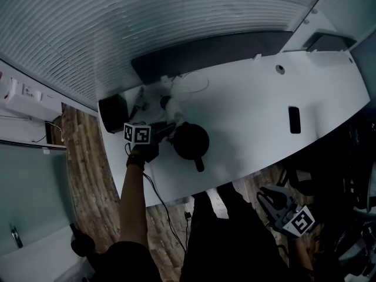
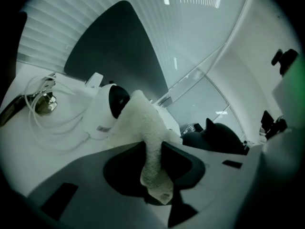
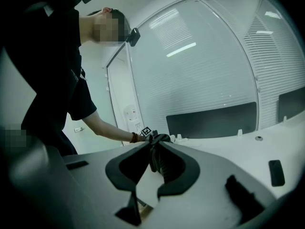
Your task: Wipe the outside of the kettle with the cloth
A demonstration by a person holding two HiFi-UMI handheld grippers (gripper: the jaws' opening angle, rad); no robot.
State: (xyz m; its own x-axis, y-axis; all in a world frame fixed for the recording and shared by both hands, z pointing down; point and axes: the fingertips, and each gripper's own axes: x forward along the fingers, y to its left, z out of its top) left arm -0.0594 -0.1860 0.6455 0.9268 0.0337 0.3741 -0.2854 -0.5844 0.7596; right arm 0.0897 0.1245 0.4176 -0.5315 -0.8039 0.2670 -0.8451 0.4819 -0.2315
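Observation:
The black kettle [image 1: 189, 140] stands on the white table [image 1: 252, 110], its handle pointing toward the near edge. My left gripper [image 1: 164, 133] sits just left of the kettle, shut on a white fluffy cloth [image 2: 143, 120] that hangs out past the jaws. In the left gripper view [image 2: 153, 145] the kettle [image 2: 217, 138] lies off to the right, apart from the cloth. My right gripper [image 1: 281, 209] hangs low at the lower right, off the table's near edge. Its jaws [image 3: 155, 149] meet with nothing between them.
A white device with a black round face [image 2: 107, 109] and coiled white cables [image 2: 43, 113] lie just beyond the cloth. A black box [image 1: 113, 113] stands at the table's left end. A small black slab [image 1: 294, 120] lies right of the middle. A dark panel [image 1: 211, 51] lines the back edge.

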